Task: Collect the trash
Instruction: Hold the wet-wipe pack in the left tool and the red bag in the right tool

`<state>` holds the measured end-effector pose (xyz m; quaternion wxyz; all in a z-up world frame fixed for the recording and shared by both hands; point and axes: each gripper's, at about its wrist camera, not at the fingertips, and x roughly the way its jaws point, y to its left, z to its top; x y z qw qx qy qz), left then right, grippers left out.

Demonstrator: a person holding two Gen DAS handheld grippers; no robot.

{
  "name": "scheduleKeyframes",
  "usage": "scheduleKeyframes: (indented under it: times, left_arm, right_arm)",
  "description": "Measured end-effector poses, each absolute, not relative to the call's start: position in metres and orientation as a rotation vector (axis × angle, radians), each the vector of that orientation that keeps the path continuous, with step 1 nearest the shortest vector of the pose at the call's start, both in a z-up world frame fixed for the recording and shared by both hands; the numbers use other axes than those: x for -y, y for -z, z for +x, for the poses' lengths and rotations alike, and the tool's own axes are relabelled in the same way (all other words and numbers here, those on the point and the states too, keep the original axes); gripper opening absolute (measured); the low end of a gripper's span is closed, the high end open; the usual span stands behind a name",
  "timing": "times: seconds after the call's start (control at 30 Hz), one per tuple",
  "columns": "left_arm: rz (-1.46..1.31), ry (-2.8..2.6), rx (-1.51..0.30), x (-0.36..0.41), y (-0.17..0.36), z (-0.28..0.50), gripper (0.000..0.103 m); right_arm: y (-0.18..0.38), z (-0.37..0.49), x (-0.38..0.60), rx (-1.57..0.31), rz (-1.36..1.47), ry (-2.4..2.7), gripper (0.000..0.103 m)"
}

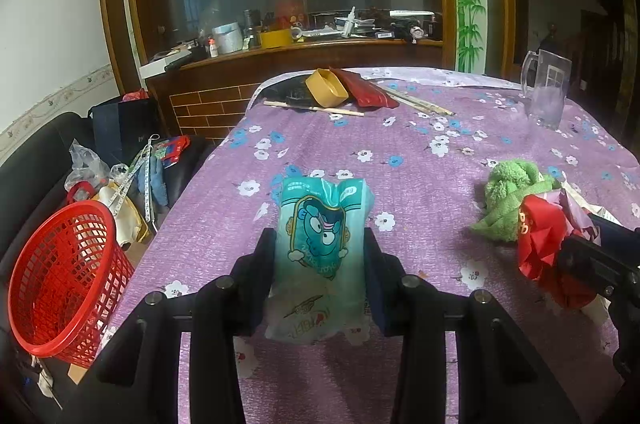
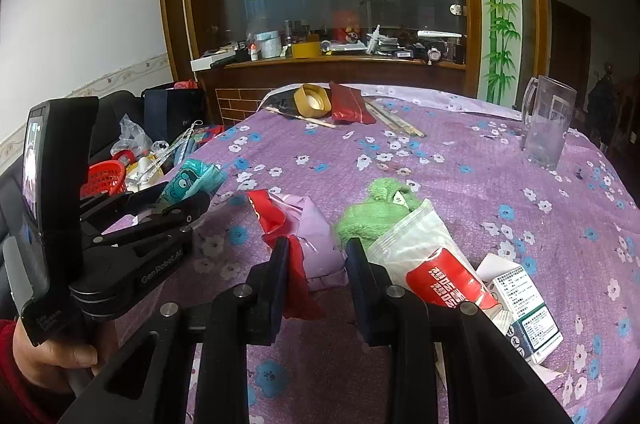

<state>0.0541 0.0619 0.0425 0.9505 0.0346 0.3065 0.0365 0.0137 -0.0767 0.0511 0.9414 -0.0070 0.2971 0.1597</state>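
- the left gripper [image 1: 320, 244] pinched a teal cartoon wrapper [image 1: 322, 244] above the purple floral tablecloth [image 1: 420, 151].
- the right gripper [image 2: 318, 252] clamped a crumpled red-and-lilac wrapper [image 2: 308, 236] beside a green cloth [image 2: 372, 212].
- a red basket [image 1: 64, 280] stood left of the table.

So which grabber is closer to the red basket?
Left. The left gripper, holding the teal packet, is over the table edge beside the red basket. The right gripper is farther across the table, by the green cloth.
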Motion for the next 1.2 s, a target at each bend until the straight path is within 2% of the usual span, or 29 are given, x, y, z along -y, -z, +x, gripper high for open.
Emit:
scheduleKeyframes:
  times: [1.2]
  left_arm:
    - [0.082, -0.082, -0.617, -0.0671, -0.0457, 0.0515, 0.040]
  right_arm:
    - [-0.0503, 0.0158, 0.0800, -0.611, -0.015, -0.327, 0.031]
